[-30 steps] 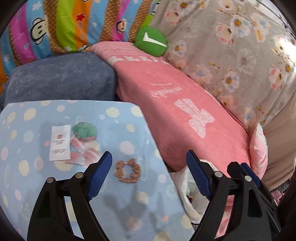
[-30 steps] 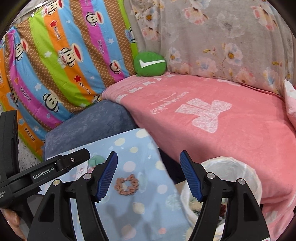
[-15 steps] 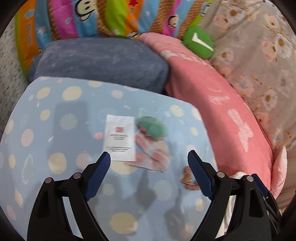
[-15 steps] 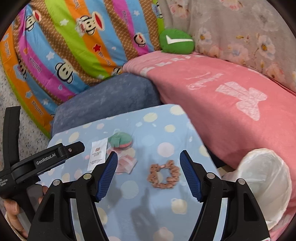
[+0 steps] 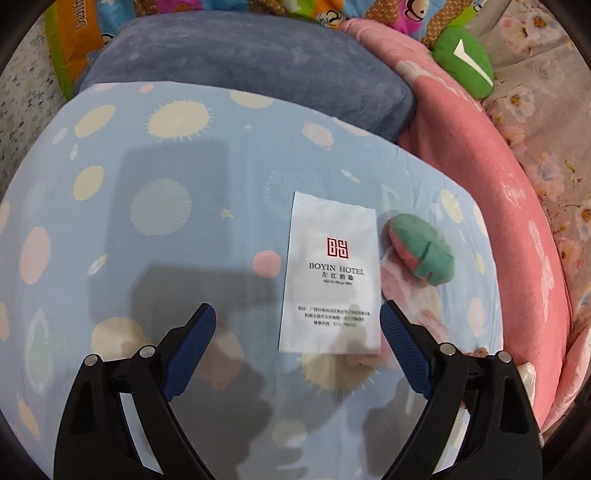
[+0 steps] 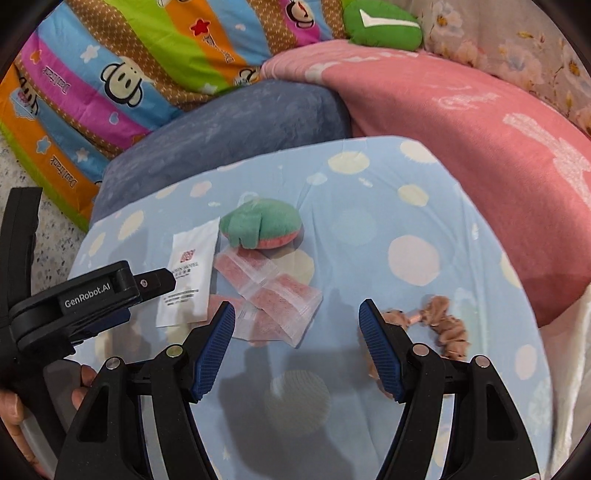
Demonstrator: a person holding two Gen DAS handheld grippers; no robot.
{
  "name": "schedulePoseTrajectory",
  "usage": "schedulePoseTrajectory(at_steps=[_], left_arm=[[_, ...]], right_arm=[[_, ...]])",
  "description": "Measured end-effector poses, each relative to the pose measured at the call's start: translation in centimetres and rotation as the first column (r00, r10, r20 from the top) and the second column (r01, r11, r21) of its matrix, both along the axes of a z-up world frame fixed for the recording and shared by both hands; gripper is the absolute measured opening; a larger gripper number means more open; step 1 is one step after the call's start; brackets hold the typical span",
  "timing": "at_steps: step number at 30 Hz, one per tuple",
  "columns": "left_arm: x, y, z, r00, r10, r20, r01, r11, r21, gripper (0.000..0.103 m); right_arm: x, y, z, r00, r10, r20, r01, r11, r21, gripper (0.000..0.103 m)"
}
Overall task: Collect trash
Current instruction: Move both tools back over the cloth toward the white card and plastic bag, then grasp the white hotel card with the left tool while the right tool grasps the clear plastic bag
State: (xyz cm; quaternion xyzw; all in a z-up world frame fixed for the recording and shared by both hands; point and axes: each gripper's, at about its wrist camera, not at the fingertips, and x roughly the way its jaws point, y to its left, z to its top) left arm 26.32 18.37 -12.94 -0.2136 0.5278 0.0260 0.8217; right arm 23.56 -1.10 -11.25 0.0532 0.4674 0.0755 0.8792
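Note:
A white hotel paper packet (image 5: 330, 273) lies flat on the blue spotted tabletop (image 5: 184, 236). My left gripper (image 5: 297, 343) is open and hovers just above the packet's near end, empty. The packet also shows in the right wrist view (image 6: 189, 275), with clear plastic bags of pink stuff (image 6: 269, 295) beside it. My right gripper (image 6: 297, 341) is open and empty, above the table just near of those bags. The left gripper's body (image 6: 92, 295) shows at the left of the right wrist view.
A green and pink plush (image 5: 423, 253) (image 6: 260, 223) sits beyond the bags. A tan scrunchie (image 6: 439, 319) lies to the right. A blue cushion (image 5: 240, 70), a pink blanket (image 6: 480, 147) and a green pillow (image 6: 382, 24) surround the table. White bag edge (image 5: 526, 373) at right.
Both grippers have swung left and moved down toward the table. The packet now lies between the left fingers. The white trash bag has almost left both views.

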Motion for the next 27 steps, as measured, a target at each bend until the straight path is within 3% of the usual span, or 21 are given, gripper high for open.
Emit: schedulePoseTrajectory(at_steps=[4,8,10,13,17,18,27], left_arm=[[1.2,-0.8,-0.9,0.999,-0.032,0.005,0.032,0.999,0.042,0.086],[1.7,-1.4,-1.0,0.998,-0.066,0.019,0.065,0.994,0.084,0.081],[1.5,-1.6,-0.8,0.996,-0.08,0.03,0.076,0.992,0.096,0.065],[1.2,-2.0,-0.7,0.993,-0.109,0.041,0.105,0.991,0.085,0.044],[0.6,-2.2,-0.4,0.992,-0.116,0.051,0.112,0.991,0.079,0.023],[0.3,-2.2,-0.3,0.992,-0.119,0.048,0.116,0.991,0.066,0.012],[-3.1,-3.4,3.4,0.98,-0.162,0.114,0.159,0.987,0.036,0.005]], right_arm=[[1.1,0.3,-1.6,0.999,-0.002,-0.033,0.002,1.0,0.004,0.065],[1.7,1.0,-2.7,0.998,0.013,-0.061,-0.012,1.0,0.009,0.047],[1.7,1.2,-3.0,0.998,0.014,-0.058,-0.014,1.0,0.008,0.044],[1.4,1.5,-3.0,0.998,0.023,-0.057,-0.022,1.0,0.018,0.029],[0.9,1.6,-2.7,0.998,0.028,-0.063,-0.026,0.999,0.029,0.017],[0.6,1.6,-2.5,0.998,0.029,-0.063,-0.027,0.999,0.034,0.016],[-2.8,0.7,2.2,1.0,0.024,0.02,-0.025,0.998,0.062,0.012]])
